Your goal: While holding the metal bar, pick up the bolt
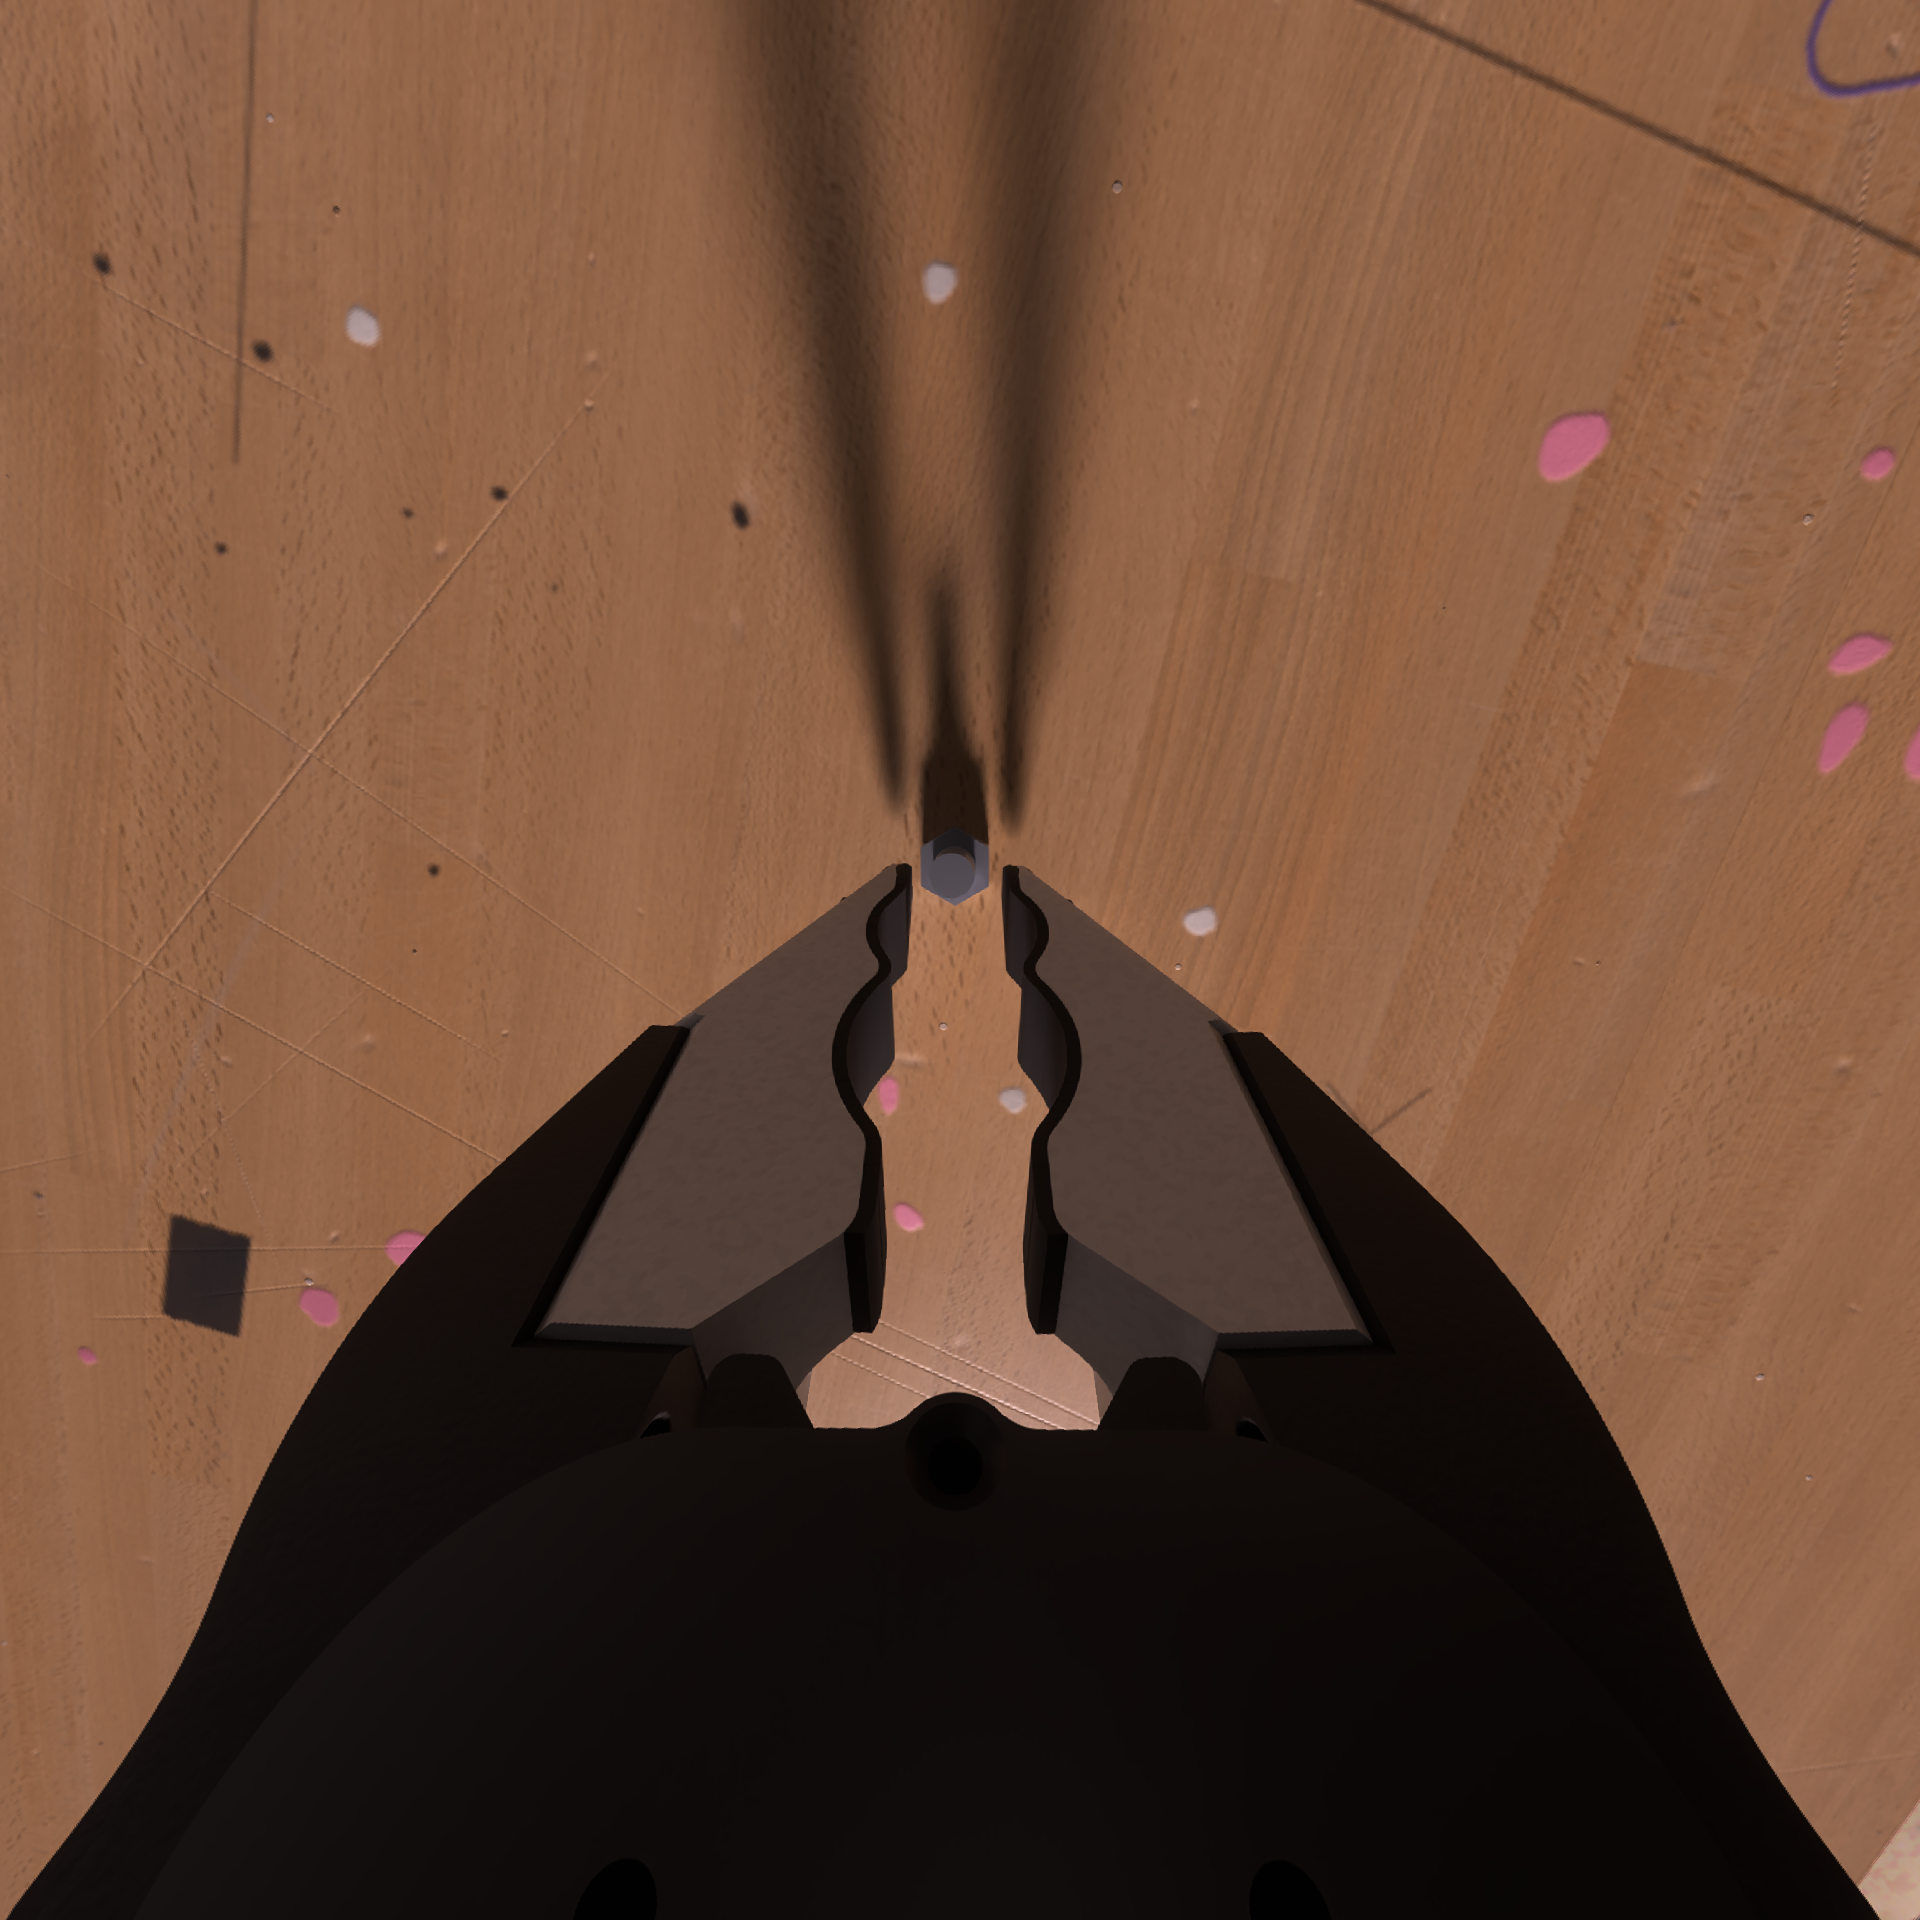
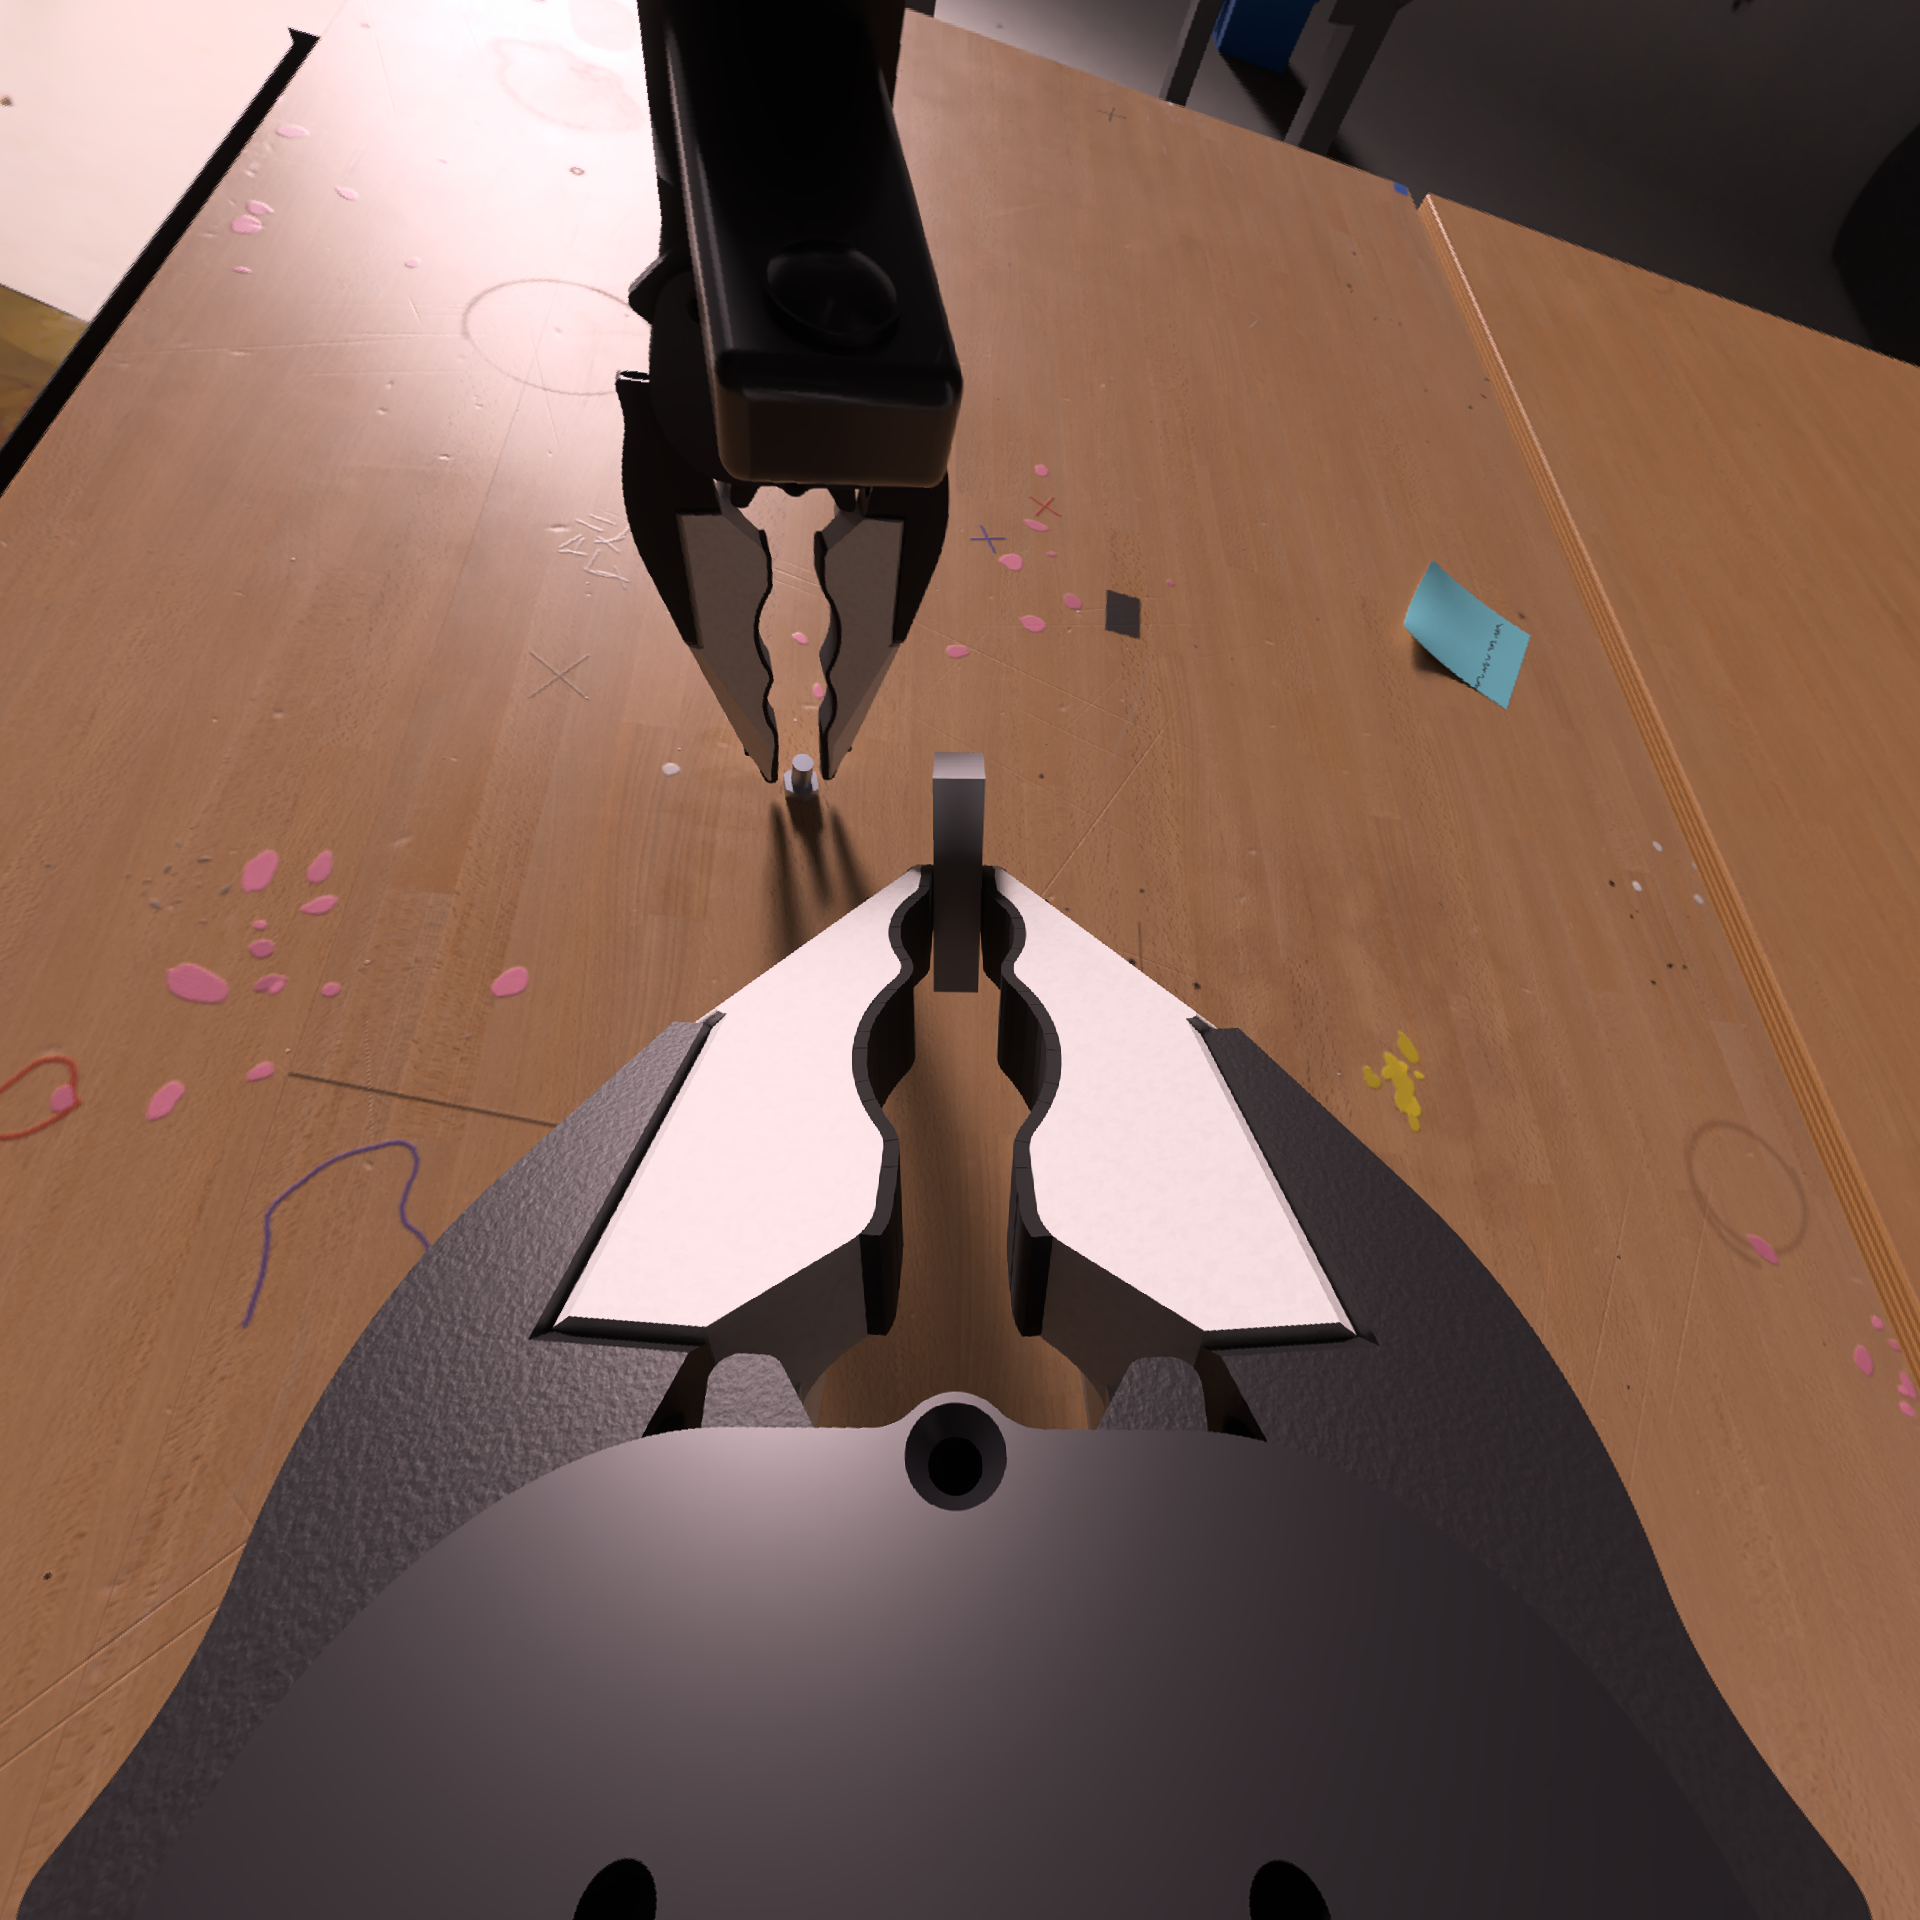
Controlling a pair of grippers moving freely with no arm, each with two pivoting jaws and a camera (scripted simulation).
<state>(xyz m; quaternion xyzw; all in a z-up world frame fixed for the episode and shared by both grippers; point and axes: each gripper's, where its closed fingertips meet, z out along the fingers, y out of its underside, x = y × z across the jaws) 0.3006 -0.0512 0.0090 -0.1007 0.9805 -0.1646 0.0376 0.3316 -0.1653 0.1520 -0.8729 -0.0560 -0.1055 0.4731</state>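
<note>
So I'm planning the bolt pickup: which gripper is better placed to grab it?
Left. The left gripper points down at the bolt, its open fingertips either side of it on the table. The right gripper is shut on the metal bar.

A blue note (image 2: 1467, 634) is being seen lying on the wooden table (image 2: 1247, 416); left of it, a dark square patch (image 2: 1123, 613); nearer, yellow splatter (image 2: 1397, 1078).
</note>
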